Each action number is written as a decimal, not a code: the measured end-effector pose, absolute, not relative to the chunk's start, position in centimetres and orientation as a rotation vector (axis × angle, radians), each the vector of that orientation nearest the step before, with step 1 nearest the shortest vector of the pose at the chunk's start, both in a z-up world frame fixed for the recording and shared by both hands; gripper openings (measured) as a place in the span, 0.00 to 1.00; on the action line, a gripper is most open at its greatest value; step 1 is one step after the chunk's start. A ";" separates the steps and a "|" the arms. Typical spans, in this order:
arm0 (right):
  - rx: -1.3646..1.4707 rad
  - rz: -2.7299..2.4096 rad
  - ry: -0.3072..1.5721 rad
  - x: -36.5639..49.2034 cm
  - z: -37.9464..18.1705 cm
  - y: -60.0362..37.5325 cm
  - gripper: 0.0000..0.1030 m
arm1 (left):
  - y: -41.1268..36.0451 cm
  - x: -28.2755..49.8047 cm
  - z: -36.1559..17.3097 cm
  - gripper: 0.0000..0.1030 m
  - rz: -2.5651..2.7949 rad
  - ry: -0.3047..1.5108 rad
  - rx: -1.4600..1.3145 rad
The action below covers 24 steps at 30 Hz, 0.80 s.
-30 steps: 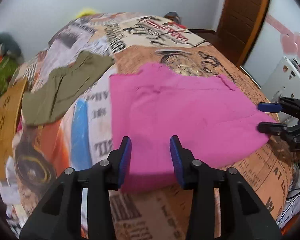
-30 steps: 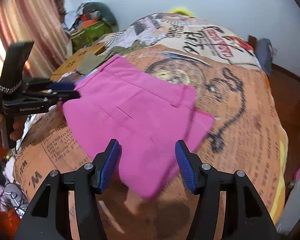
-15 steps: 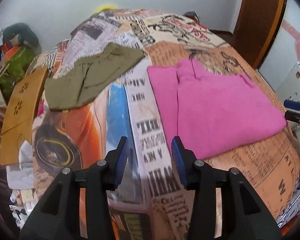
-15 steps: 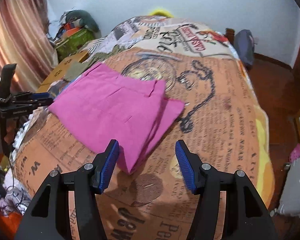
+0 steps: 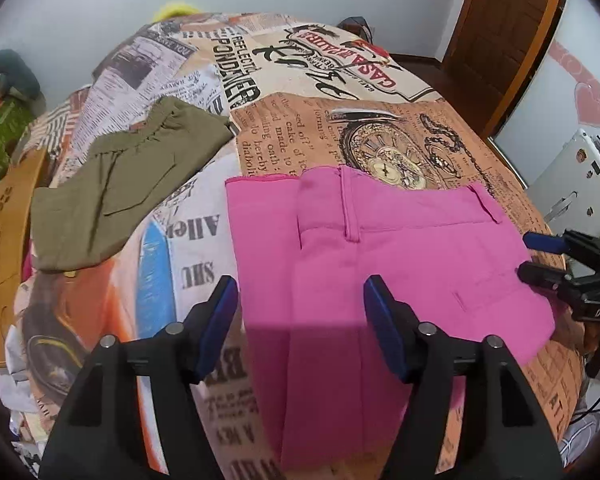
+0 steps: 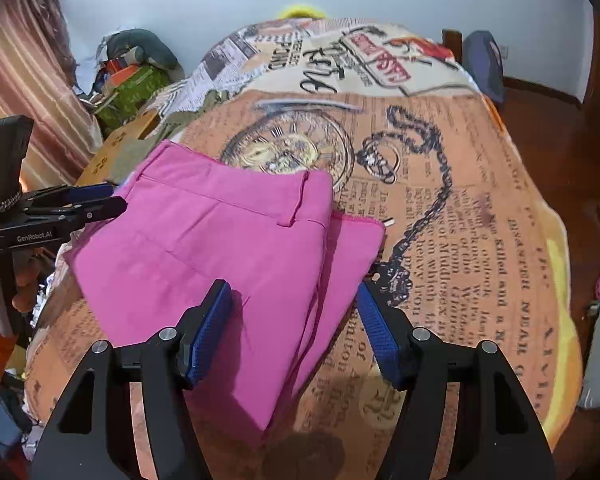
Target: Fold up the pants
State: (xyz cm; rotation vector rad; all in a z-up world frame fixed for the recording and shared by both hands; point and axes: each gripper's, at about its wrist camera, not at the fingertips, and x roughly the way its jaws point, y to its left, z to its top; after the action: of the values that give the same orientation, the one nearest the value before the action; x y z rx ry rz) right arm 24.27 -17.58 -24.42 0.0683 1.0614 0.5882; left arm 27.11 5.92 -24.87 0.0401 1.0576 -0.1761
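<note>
Pink pants [image 5: 380, 264] lie folded flat on the bed, waistband toward the far side, a narrower layer sticking out along one edge. My left gripper [image 5: 300, 292] hovers over their near part; its jaws are opening and the pads touch nothing. My right gripper [image 6: 294, 292] hangs over the pink pants [image 6: 228, 240] at the opposite edge, jaws also opening, nothing pinched. Each gripper shows in the other's view: the right gripper [image 5: 534, 258] at the pants' right edge, the left gripper [image 6: 114, 198] at their left edge.
The bed cover [image 5: 340, 80] has a newspaper and pocket-watch print. Olive pants [image 5: 120, 184] lie folded to the far left. A wooden board [image 5: 4, 248] lines the bed's left side. A hand with an orange sleeve [image 6: 24, 280] holds the left gripper. A door [image 5: 508, 40] stands beyond.
The pink pants, blurred and shifting a second ago, now lie still and folded. My left gripper swung left off them, then back over them, jaws much wider. The right jaws widened a little.
</note>
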 end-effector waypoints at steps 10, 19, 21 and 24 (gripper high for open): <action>0.144 0.609 1.112 26.3 -26.2 -18.5 0.60 | 7.7 29.2 -26.8 0.79 -0.222 1.099 -0.092; 0.173 0.615 1.103 27.9 -27.0 -18.6 0.59 | 7.3 30.7 -27.2 0.47 -0.281 1.117 -0.159; 0.173 0.625 1.091 28.0 -26.9 -18.5 0.50 | 7.2 31.0 -27.3 0.40 -0.291 1.120 -0.174; 0.177 0.633 1.080 28.2 -26.7 -18.4 0.34 | 6.7 31.0 -27.0 0.32 -0.284 1.110 -0.162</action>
State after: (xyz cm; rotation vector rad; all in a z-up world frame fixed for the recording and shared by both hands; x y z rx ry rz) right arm 28.16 -18.35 -26.71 0.1765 1.0802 0.6332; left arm 30.98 6.71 -27.02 -0.1623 1.1103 -0.2842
